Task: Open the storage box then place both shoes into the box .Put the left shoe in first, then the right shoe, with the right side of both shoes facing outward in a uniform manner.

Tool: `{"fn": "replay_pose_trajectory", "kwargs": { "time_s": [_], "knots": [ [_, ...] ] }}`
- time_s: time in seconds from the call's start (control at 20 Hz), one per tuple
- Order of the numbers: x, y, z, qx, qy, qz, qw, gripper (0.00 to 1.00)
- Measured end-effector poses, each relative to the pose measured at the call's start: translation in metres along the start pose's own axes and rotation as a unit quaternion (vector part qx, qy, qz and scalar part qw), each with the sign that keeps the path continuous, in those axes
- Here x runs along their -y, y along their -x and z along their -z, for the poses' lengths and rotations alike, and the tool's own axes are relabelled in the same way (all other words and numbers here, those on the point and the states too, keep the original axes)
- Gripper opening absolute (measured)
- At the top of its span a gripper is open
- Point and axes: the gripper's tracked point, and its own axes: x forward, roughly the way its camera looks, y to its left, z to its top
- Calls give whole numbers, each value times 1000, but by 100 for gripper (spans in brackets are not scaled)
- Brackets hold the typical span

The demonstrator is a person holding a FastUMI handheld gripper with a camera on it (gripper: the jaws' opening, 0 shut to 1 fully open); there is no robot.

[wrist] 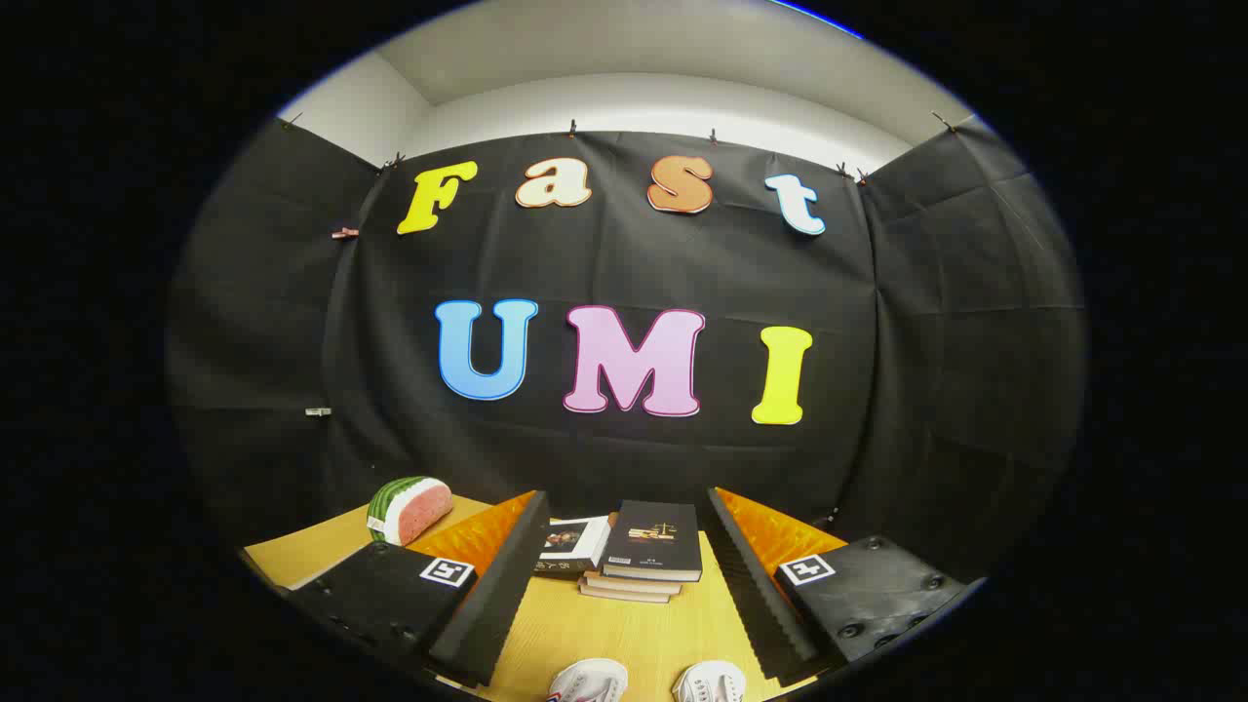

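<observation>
My gripper (624, 575) is held level above the wooden table (624, 634) with its two fingers (502, 585) spread wide apart and nothing between them. Two white shoes lie on the table below and between the fingers: the left one (588, 681) shows a red and blue stripe, the right one (710, 682) is plain white. I see just their upper ends. No storage box comes into sight.
A stack of several books (643, 556) sits on the table just beyond the fingertips, near the black back wall. A watermelon slice model (409, 509) rests at the table's far left. Black cloth walls close in the booth on three sides.
</observation>
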Motion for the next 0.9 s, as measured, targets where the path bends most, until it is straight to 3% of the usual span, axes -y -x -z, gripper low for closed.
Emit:
{"fn": "replay_pose_trajectory", "kwargs": {
  "time_s": [0.65, 0.9],
  "knots": [
    [-8, -3, 5, -5, 10, 8, 1000, 97],
    [-30, -4, 23, -40, -3, -40, 998, 97]
  ]
}}
